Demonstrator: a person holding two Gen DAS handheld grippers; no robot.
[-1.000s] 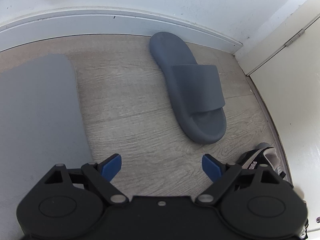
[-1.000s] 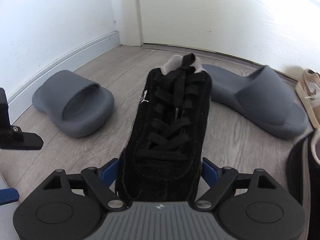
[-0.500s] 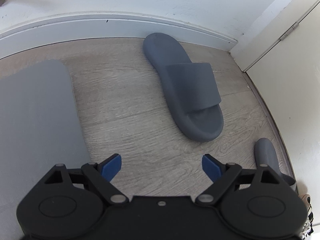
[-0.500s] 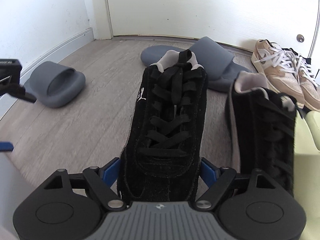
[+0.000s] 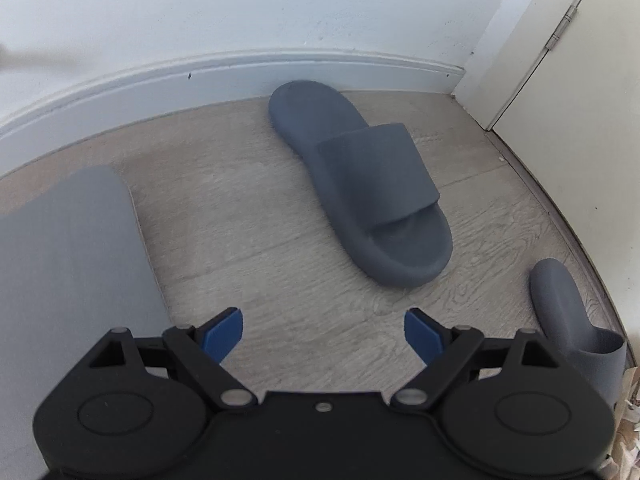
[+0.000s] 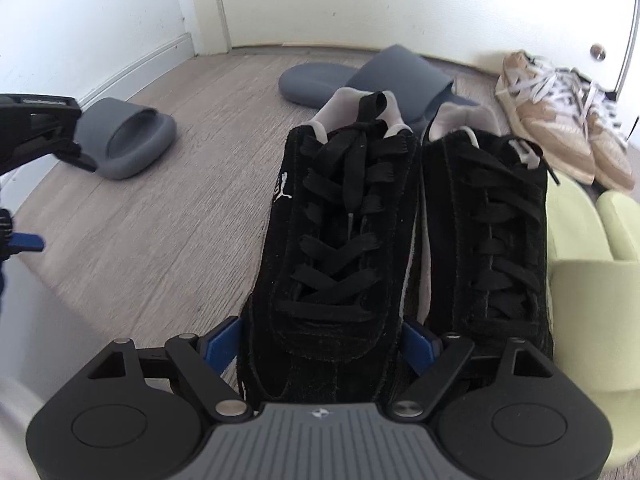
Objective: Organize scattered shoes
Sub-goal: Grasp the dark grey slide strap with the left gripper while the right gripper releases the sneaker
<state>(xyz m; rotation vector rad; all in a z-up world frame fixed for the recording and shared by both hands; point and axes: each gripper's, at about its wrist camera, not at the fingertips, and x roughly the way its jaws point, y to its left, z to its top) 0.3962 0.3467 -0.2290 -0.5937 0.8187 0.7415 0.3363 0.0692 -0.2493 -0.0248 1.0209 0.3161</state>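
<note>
Right wrist: black sneaker between opening tool jaws

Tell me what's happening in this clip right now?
A person with a gripper in each hand is sorting shoes on the floor. The right gripper has a black sneaker between its fingers, right beside its mate; the jaws are opening, so it looks like it is being let go. The left gripper is open and empty, facing a grey slide by the wall. The other grey slide, tan sneakers and green slides lie nearby.
</note>
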